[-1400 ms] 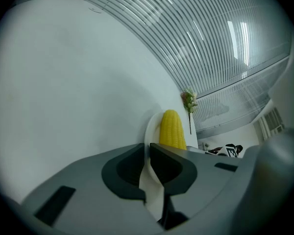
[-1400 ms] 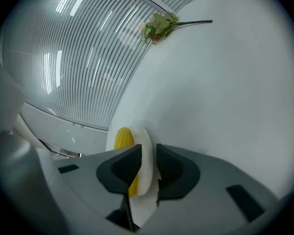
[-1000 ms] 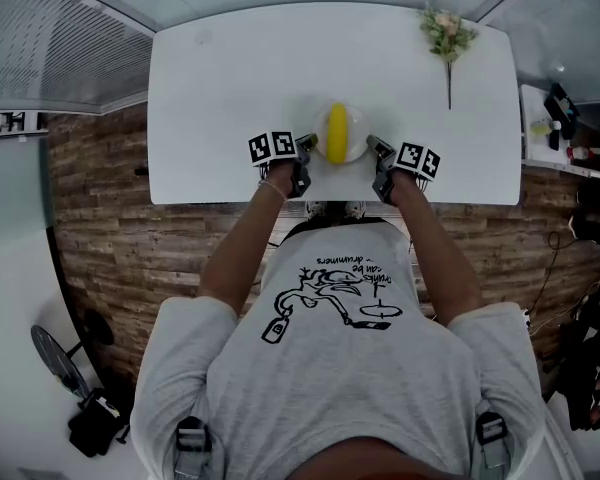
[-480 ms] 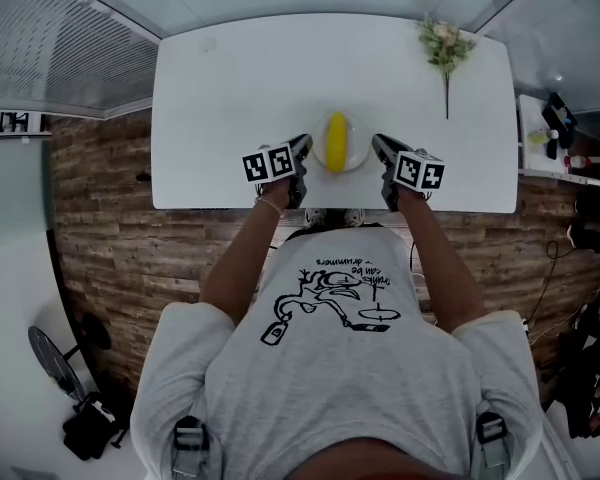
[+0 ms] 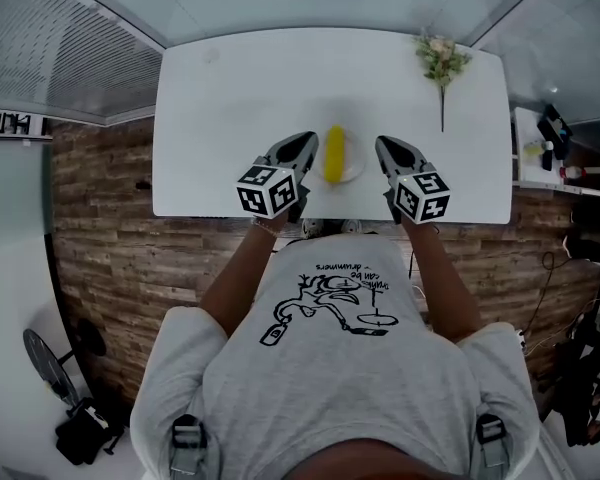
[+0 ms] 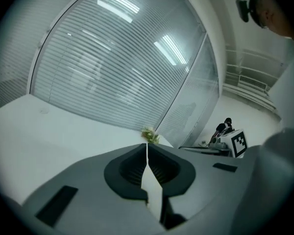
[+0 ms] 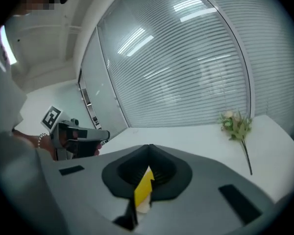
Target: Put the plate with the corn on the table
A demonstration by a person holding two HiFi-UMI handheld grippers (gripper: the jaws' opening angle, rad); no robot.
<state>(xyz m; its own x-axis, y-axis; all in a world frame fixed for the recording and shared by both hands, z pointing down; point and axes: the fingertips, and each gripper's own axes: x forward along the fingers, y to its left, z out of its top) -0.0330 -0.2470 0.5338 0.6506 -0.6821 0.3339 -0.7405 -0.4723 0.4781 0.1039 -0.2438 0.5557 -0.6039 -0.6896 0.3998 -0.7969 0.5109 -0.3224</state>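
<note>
**Bright, flat light and lots of fisheye**

Lighting's bright and even, with hardly any shadows. The white surface (image 5: 240,98) is close to blown out. Long light streaks (image 6: 118,1) glare across the blinds (image 6: 88,82) in both gripper views. Edges bend hard everywhere, with dark round vignettes on the gripper views. Left tongs (image 6: 147,148) and right tongs (image 7: 149,148) sit close up and soft.

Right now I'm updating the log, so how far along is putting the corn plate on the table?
It looks done: the plate with the corn sits on the table. Nothing is in hand. The left claw and right claw are shut and empty either side of it, seemingly raised clear. Nothing obvious is left.
</note>
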